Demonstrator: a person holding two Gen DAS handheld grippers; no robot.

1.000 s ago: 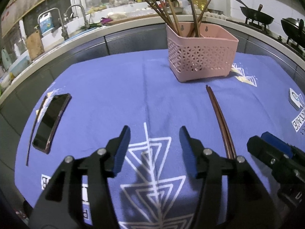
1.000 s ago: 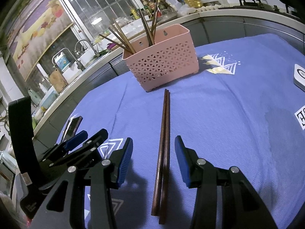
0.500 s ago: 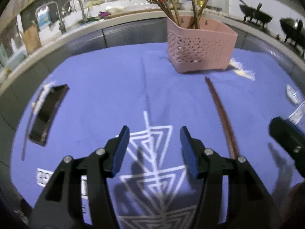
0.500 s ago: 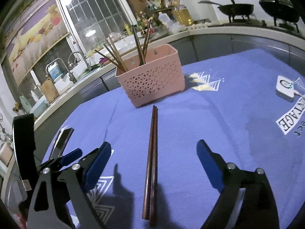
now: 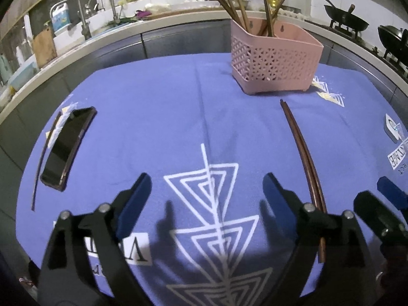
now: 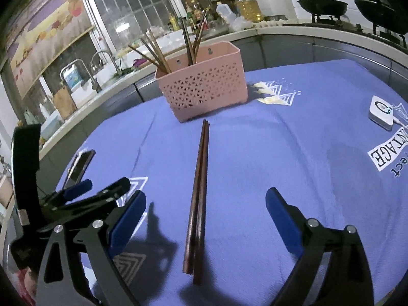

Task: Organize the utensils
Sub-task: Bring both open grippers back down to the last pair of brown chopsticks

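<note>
A pair of dark brown chopsticks [image 6: 199, 193] lies side by side on the blue cloth, pointing at a pink perforated basket [image 6: 204, 89] that holds several chopsticks upright. The pair also shows at the right in the left wrist view [image 5: 303, 158], with the basket [image 5: 275, 61] beyond. My right gripper [image 6: 205, 221] is open wide, its jaws on either side of the pair's near end, above the cloth. My left gripper [image 5: 206, 199] is open and empty over the white triangle print, left of the chopsticks.
A black phone [image 5: 67, 145] lies at the cloth's left edge beside a thin stick. A small white device [image 6: 381, 112] sits at the right. A sink counter [image 5: 76, 38] and a stove with woks [image 6: 323, 5] stand behind the table.
Both grippers have opened from a narrow gap to wide. The right gripper has lifted and drawn back a little from the chopsticks, which have not moved.
</note>
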